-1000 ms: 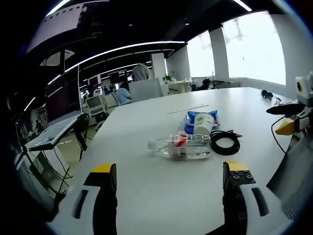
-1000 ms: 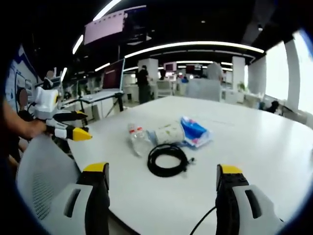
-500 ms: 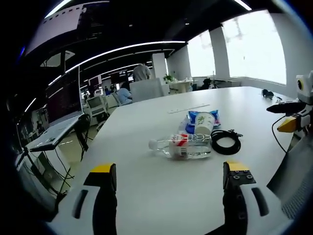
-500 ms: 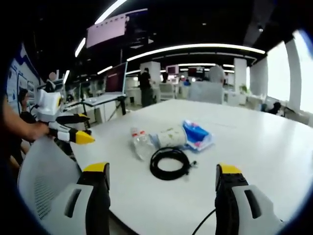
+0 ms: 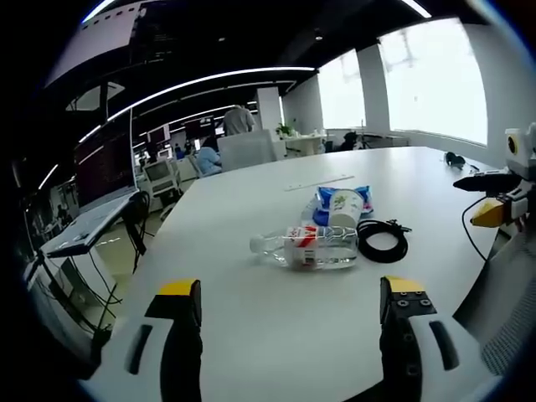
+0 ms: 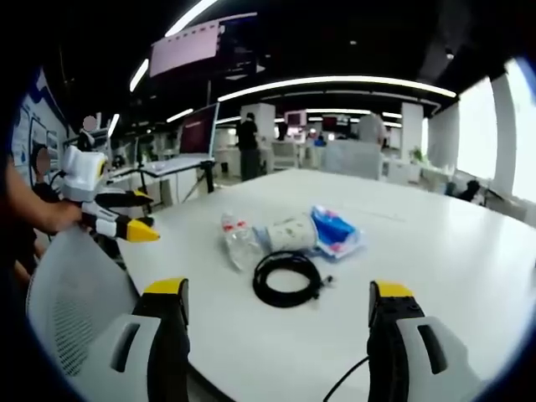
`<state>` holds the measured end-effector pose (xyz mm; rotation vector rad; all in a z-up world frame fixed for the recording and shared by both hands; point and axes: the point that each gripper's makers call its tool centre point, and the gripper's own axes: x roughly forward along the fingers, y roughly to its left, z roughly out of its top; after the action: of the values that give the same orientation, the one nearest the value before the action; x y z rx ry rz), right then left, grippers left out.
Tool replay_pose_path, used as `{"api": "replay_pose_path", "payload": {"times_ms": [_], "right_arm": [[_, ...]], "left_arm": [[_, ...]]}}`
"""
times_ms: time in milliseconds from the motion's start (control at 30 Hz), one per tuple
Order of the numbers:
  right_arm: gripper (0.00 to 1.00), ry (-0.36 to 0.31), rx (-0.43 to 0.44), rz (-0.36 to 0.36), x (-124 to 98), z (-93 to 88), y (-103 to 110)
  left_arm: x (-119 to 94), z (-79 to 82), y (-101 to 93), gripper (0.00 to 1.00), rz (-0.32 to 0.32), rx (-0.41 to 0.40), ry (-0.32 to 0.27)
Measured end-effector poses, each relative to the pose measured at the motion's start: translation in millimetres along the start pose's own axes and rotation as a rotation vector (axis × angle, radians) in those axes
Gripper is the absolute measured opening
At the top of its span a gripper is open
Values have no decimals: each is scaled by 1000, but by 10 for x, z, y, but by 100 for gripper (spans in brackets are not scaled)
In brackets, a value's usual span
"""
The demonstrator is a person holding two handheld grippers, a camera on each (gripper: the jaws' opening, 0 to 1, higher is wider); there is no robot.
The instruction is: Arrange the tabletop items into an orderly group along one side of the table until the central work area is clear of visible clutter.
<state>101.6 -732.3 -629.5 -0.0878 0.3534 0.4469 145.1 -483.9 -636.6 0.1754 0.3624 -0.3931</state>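
We hold the left gripper (image 5: pixel 285 306) wide, jaws well apart and holding nothing, above the near edge of the white table (image 5: pixel 251 335). The right gripper (image 6: pixel 276 306) is equally wide and empty, facing the same table from another side. Each camera also catches the other tool at the frame edge: the right gripper far right in the left gripper view, the left gripper at the left in the right gripper view, beside a grey mesh chair back (image 6: pixel 75 293).

The clutter forms one loose cluster near the middle of the table. A clear water bottle (image 5: pixel 306 248) with a red-and-white label lies on its side. A paper cup (image 5: pixel 344 208) with a green print lies tipped beside it, resting partly on a blue snack packet (image 5: pixel 328 199). A coiled black cable (image 5: pixel 383 241) lies just beside the bottle and cup, on the side nearer the right gripper. A thin pale strip (image 5: pixel 320 182) lies farther off across the table.

We judge that nothing has yet been gathered to an edge: the centre is occupied. The open jaws suit an approach; the bottle, lying lengthwise, offers a side-on grasp to the left gripper, while the cable lies closest to the right. A rolling bottle and a slack coil may both shift when nudged.
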Motion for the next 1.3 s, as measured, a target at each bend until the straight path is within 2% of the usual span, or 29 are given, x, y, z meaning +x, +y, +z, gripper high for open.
{"api": "replay_pose_path", "payload": {"times_ms": [300, 433, 567, 967, 1300], "right_arm": [[88, 16, -21, 23, 21, 6, 24], [89, 19, -34, 35, 44, 26, 14], [89, 33, -59, 51, 75, 25, 8], [89, 24, -124, 124, 214, 222, 105], [88, 24, -82, 151, 338, 311, 174]], "left_arm": [[-7, 20, 7, 89, -4, 3, -1], [-29, 61, 67, 90, -7, -8, -15], [-22, 30, 109, 90, -3, -26, -1], [-14, 93, 149, 89, -20, -10, -8], [56, 134, 137, 89, -50, -2, 0]]}}
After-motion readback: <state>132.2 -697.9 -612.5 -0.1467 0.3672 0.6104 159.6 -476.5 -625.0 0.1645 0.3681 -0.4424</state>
